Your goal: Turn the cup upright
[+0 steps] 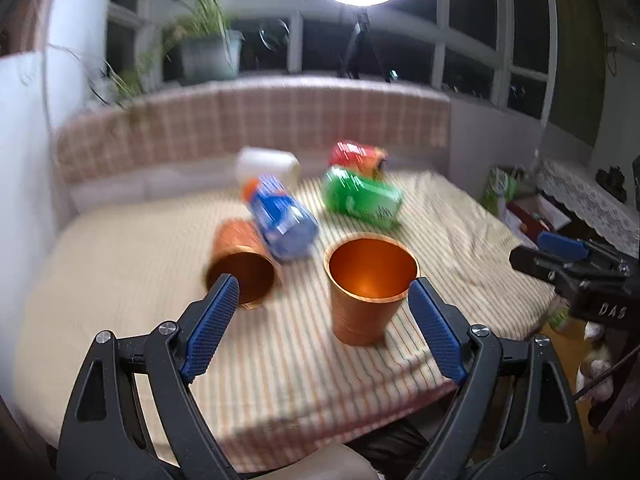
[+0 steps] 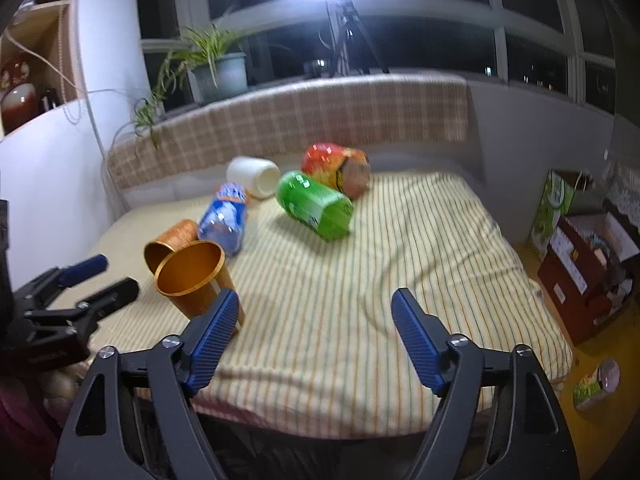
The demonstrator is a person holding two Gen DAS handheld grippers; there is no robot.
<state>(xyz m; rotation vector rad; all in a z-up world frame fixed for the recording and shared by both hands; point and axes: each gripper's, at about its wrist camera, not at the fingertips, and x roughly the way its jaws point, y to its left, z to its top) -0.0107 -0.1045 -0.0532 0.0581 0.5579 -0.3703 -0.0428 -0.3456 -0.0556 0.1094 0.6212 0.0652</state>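
Observation:
An orange metal cup (image 1: pixel 366 292) stands upright, mouth up, on the striped cloth near the table's front edge; it also shows in the right wrist view (image 2: pixel 196 284). A second orange cup (image 1: pixel 240 260) lies on its side to its left, mouth toward me, and shows in the right wrist view (image 2: pixel 172 240). My left gripper (image 1: pixel 324 296) is open and empty, just in front of both cups. My right gripper (image 2: pixel 314 312) is open and empty over the cloth, to the right of the upright cup.
A blue bottle (image 1: pixel 280 220), a green can (image 1: pixel 360 196), a red can (image 1: pixel 358 156) and a white cup (image 1: pixel 266 166) lie on their sides further back. A plaid sofa back (image 2: pixel 300 120) stands behind the table. Boxes (image 2: pixel 584 256) stand on the floor at right.

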